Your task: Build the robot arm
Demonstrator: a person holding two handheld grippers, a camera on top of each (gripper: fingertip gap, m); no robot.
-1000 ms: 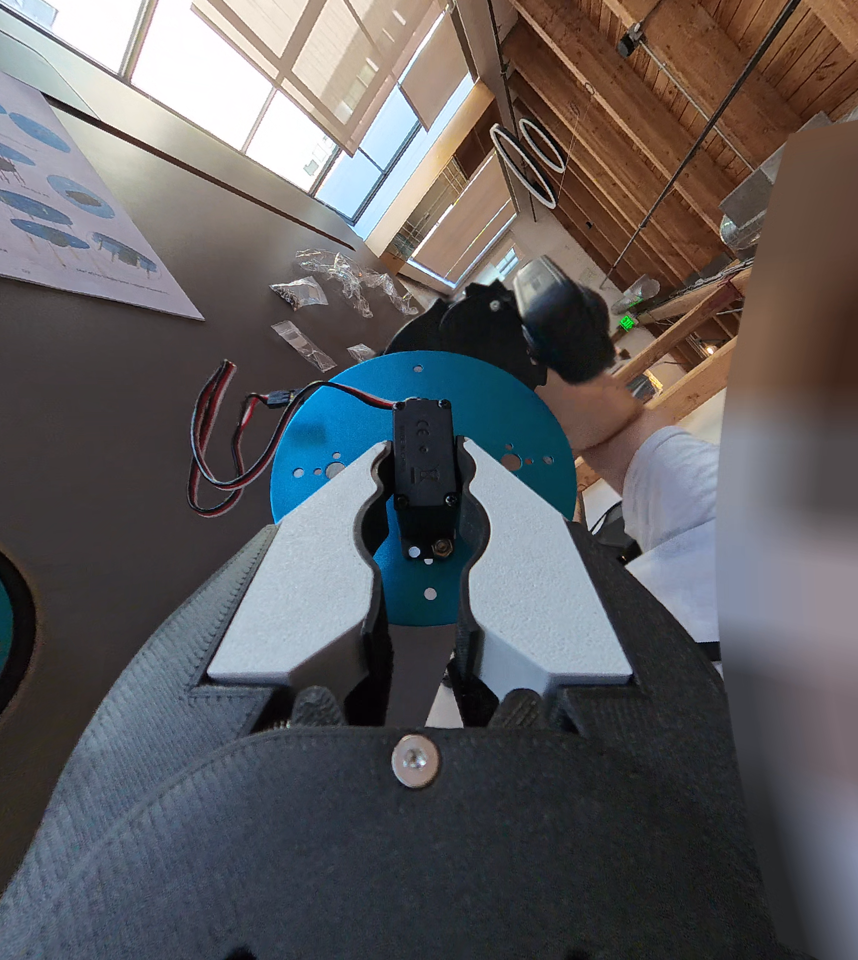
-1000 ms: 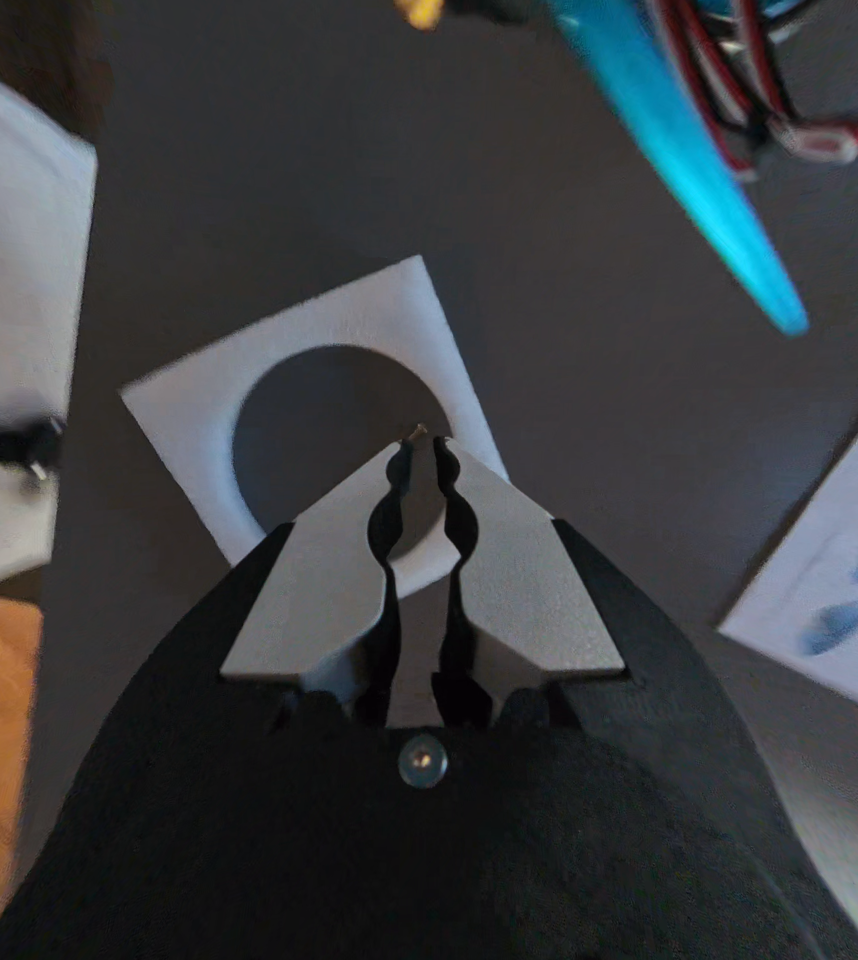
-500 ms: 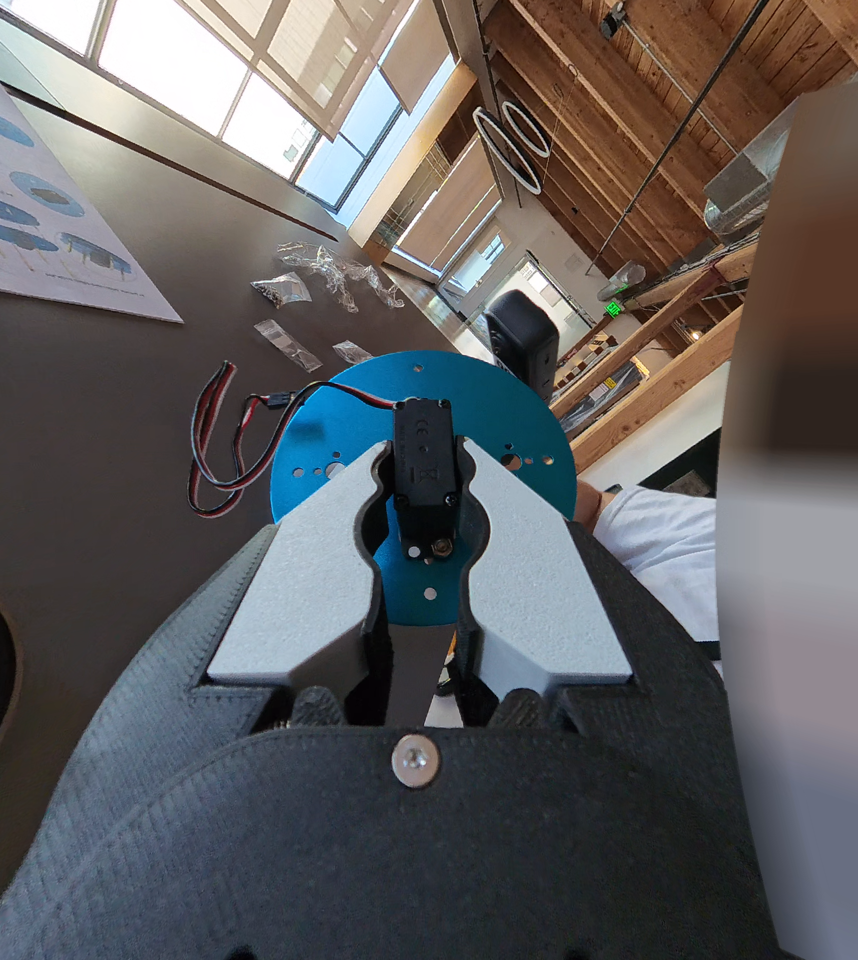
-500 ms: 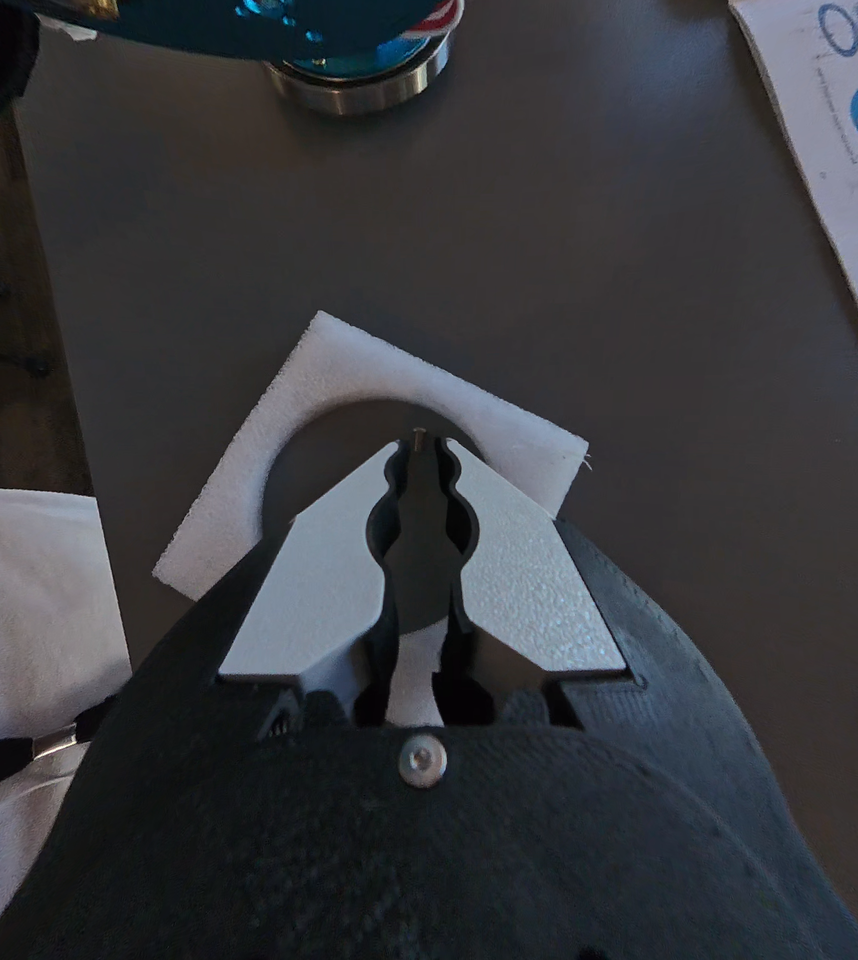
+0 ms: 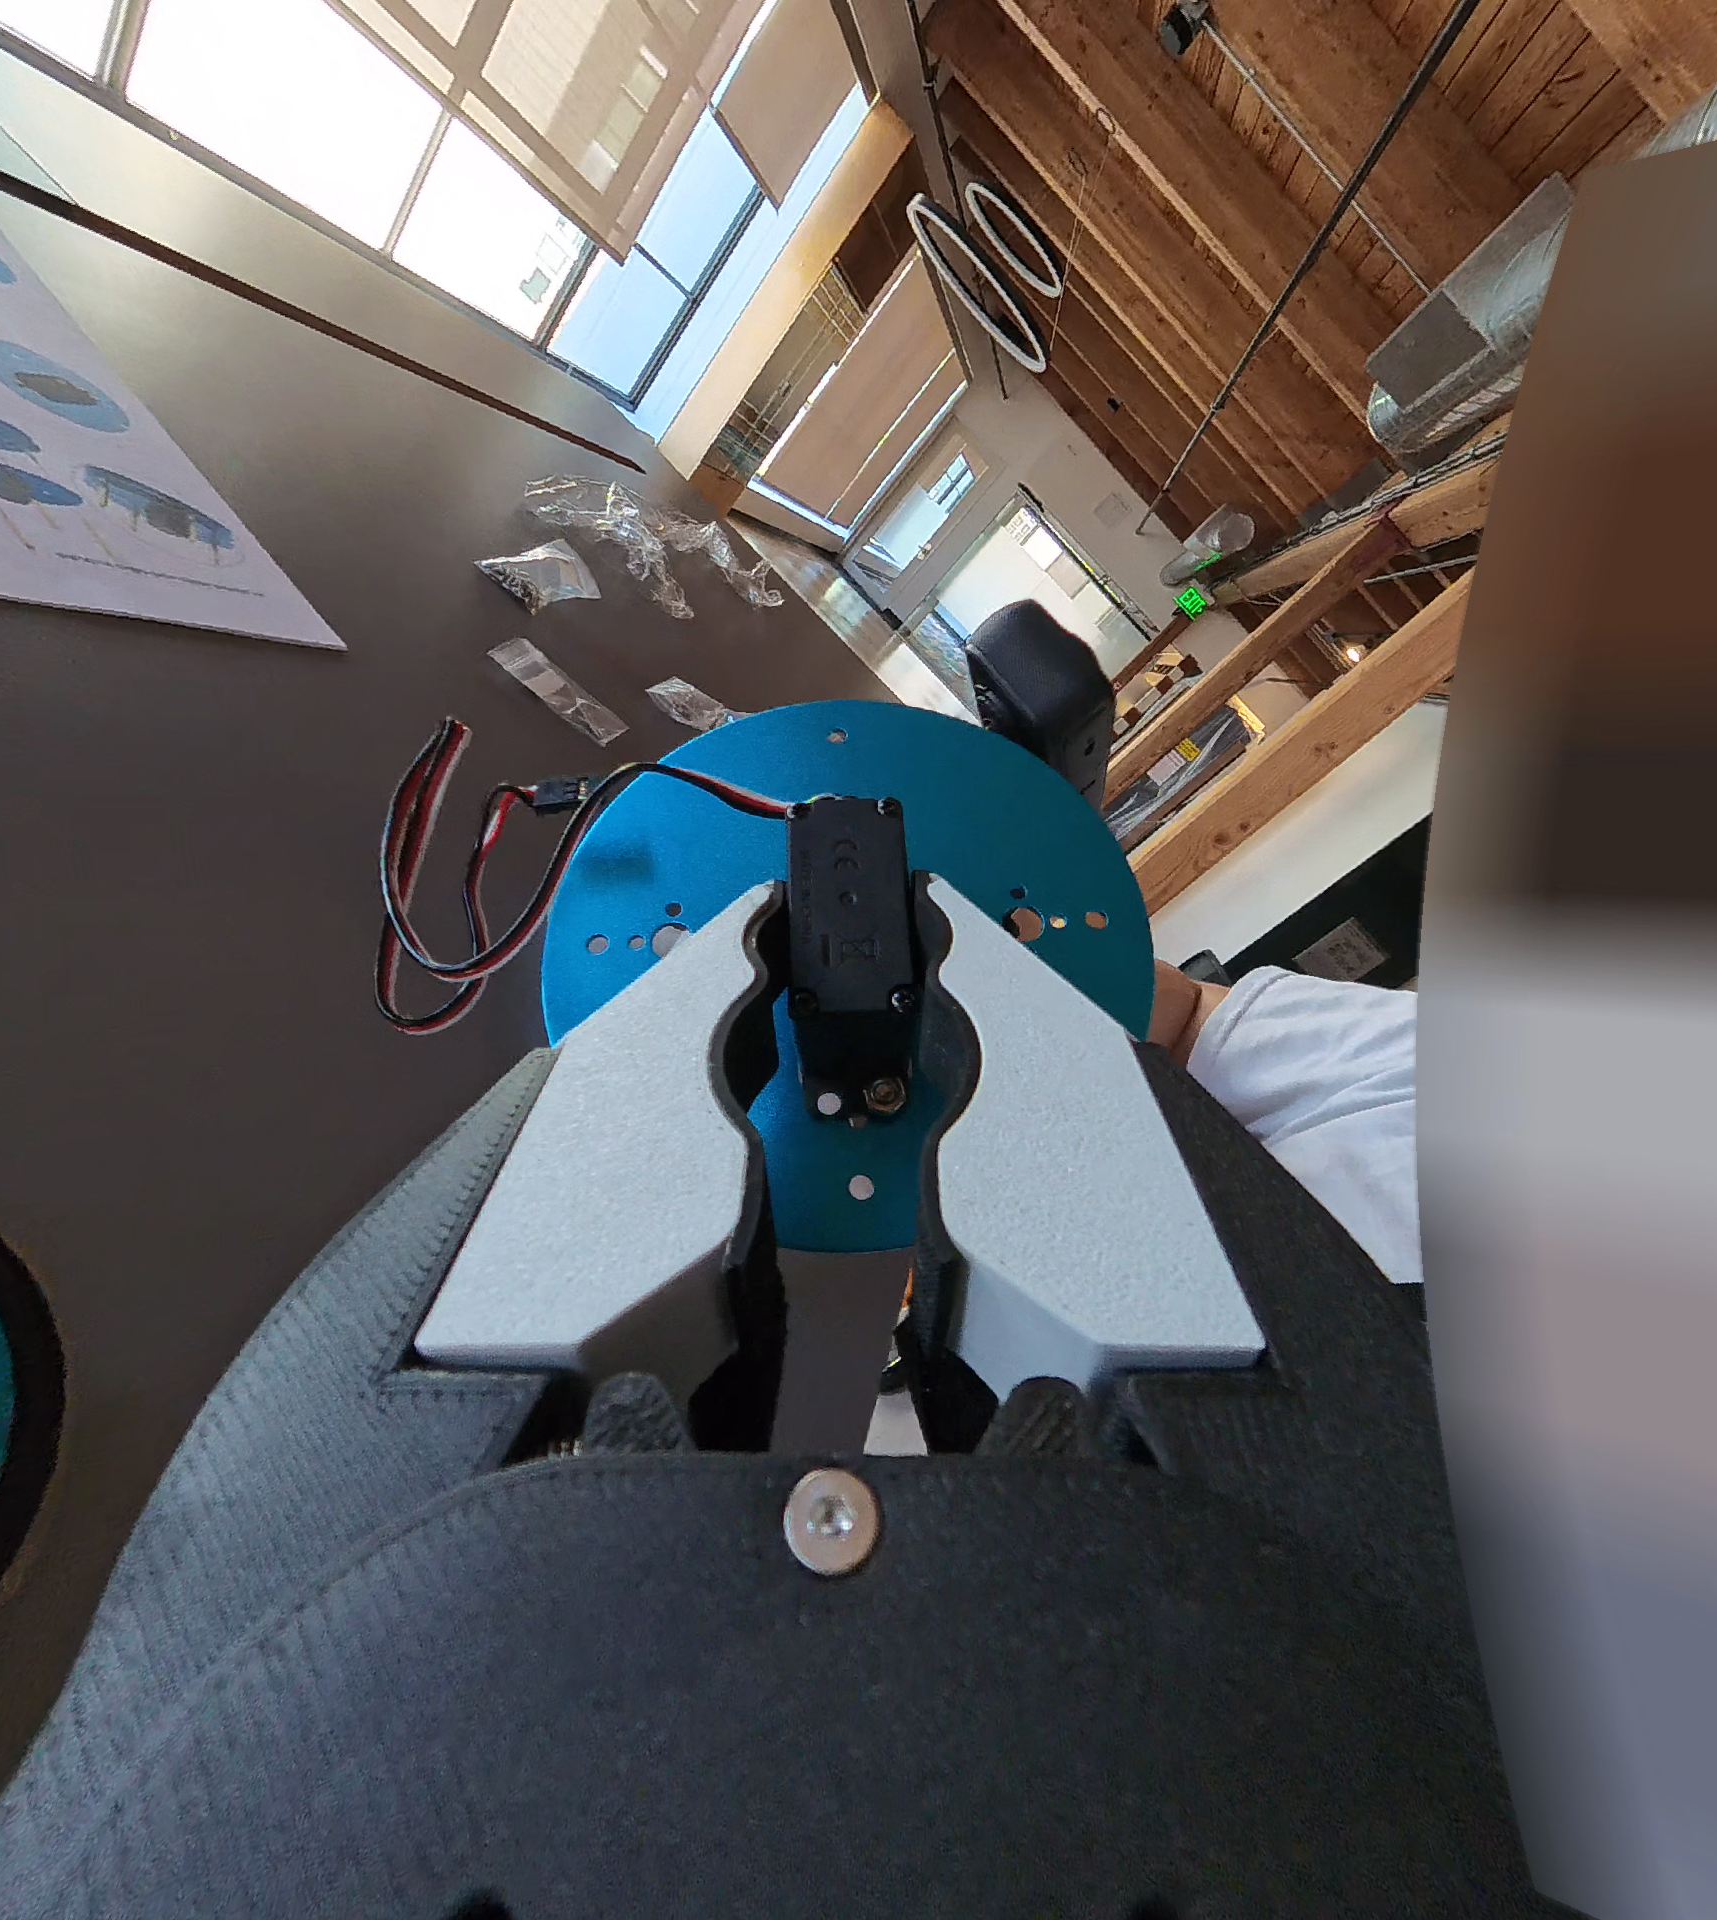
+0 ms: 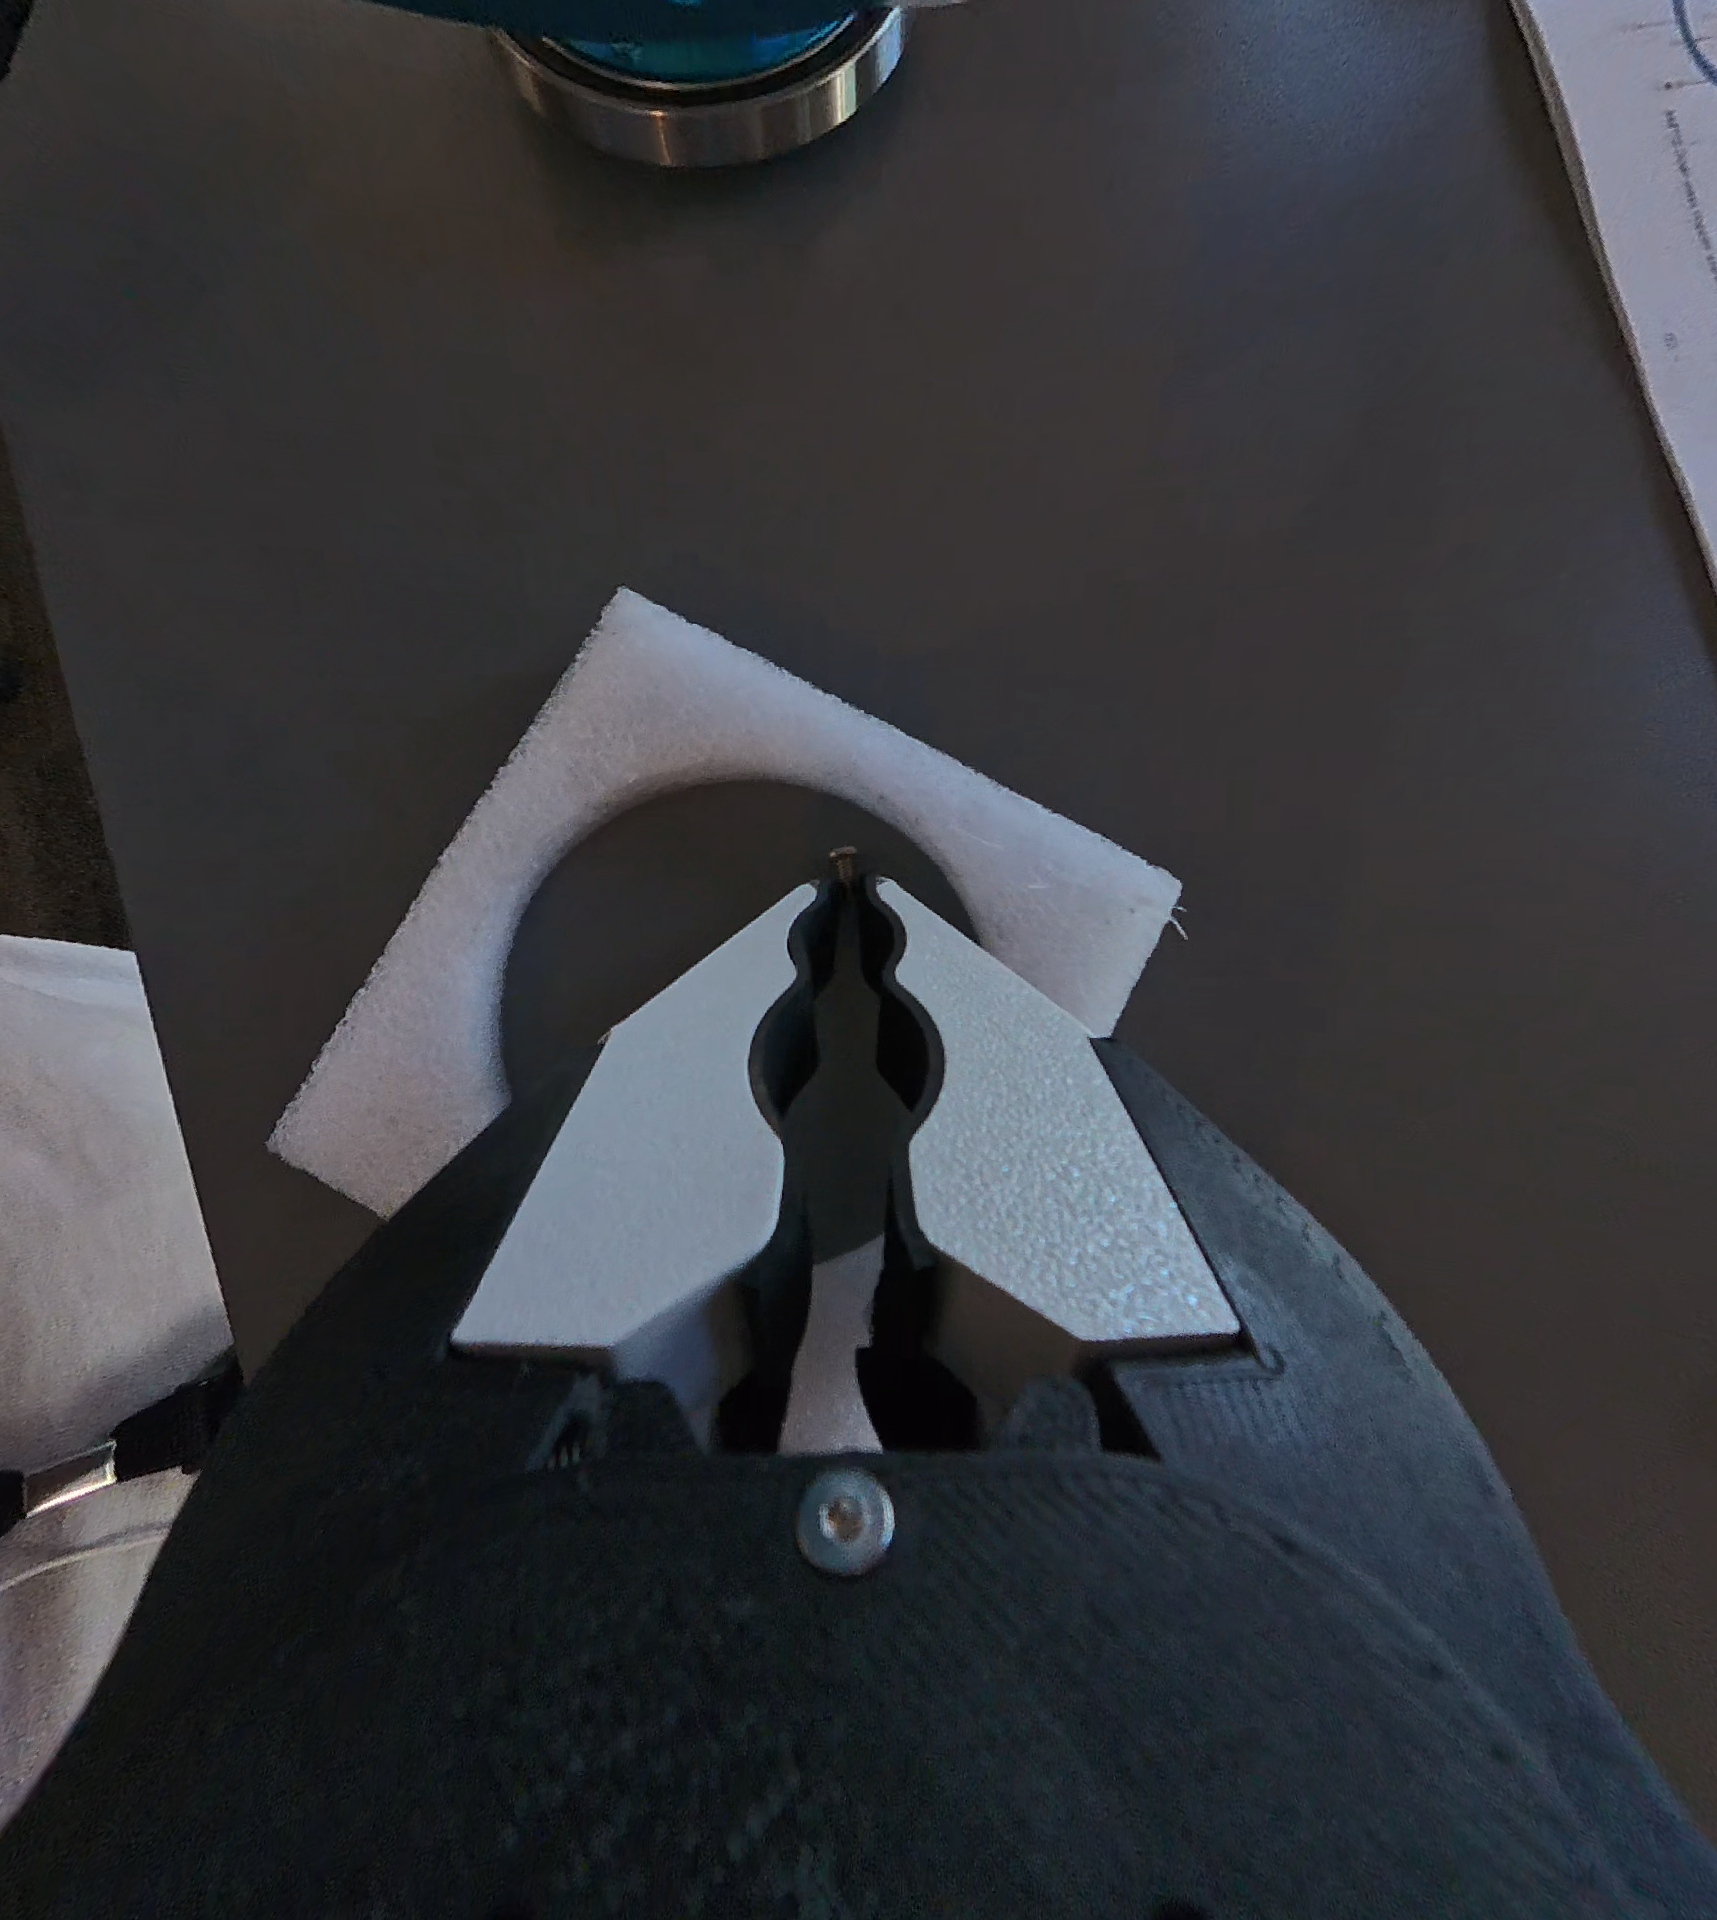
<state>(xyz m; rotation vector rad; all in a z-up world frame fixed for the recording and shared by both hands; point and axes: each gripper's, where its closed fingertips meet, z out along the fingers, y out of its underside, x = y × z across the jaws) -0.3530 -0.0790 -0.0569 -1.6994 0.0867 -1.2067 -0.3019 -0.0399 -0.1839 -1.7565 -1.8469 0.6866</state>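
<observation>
My left gripper [image 5: 849, 909] clamps black motor block [image 5: 846, 935], long axis toward frame top, against blue disc [image 5: 979, 831]; right gripper [image 6: 846, 883] pinches tiny screw [image 6: 845, 858], pointing frame top.

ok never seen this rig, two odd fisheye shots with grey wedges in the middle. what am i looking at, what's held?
No robot arm here: a person carries a hand-held gripper in each hand, with a wide-angle camera on each looking along its two grey fingers.

Left wrist view: the left hand-held gripper is shut on a small black servo block fixed to a round blue metal plate with holes, tilted up off the dark grey table. A red, white and black cable trails from the servo. A printed sheet and clear plastic bags lie beyond.

Right wrist view: the right hand-held gripper pinches a tiny screw above a white foam square with a round cut-out.
</observation>
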